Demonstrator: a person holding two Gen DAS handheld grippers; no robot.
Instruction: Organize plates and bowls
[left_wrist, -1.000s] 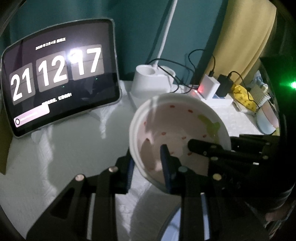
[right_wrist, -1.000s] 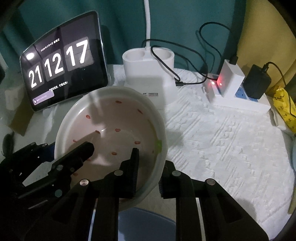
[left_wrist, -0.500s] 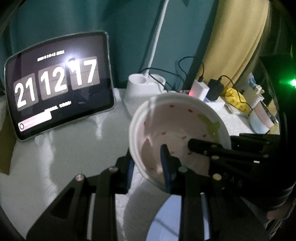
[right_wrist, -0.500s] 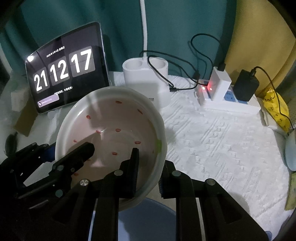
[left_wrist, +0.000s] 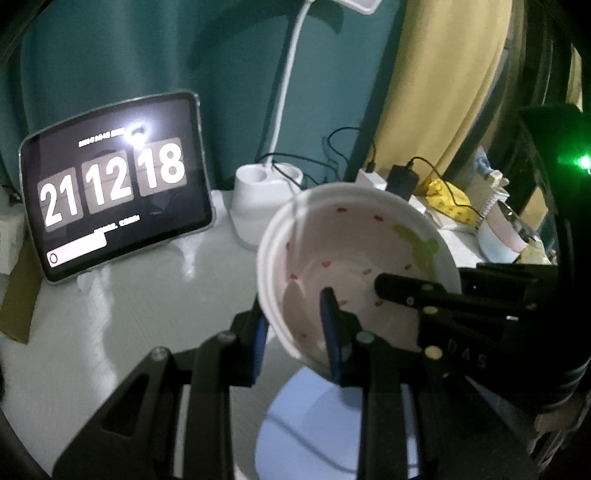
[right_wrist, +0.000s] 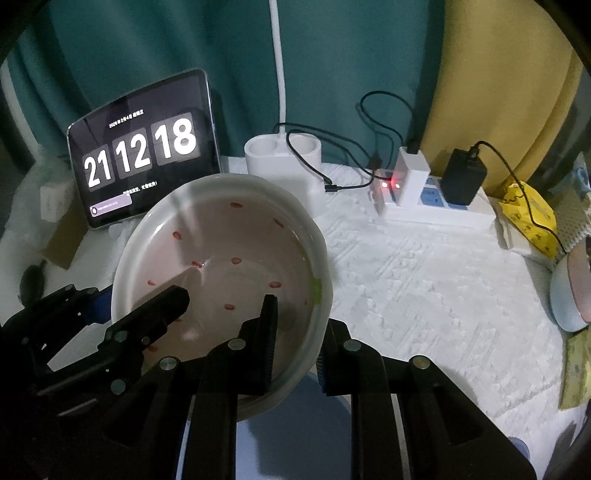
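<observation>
I have the bowl (right_wrist: 221, 280) pinched from both sides and off the table; the left gripper (left_wrist: 295, 332) is clamped on its rim with one finger inside and one outside, and the right gripper (right_wrist: 295, 339) grips the opposite rim the same way; the bowl is white with small red marks inside and a green smear near its edge, and it tilts a little toward the tablet (right_wrist: 144, 151) showing the clock. Directly under the bowl I can see a pale blue plate (left_wrist: 314, 424) on the white cloth (right_wrist: 424, 280); whether the bowl came off it or is headed onto it I cannot tell. Far to the right of the bowl, at the cloth's edge, sit a few more dishes (right_wrist: 570, 291), nested and tipped on their side. My read is that the job is partway: one bowl is in hand and not yet set down; the plate and those dishes are not yet gathered into one pile.
</observation>
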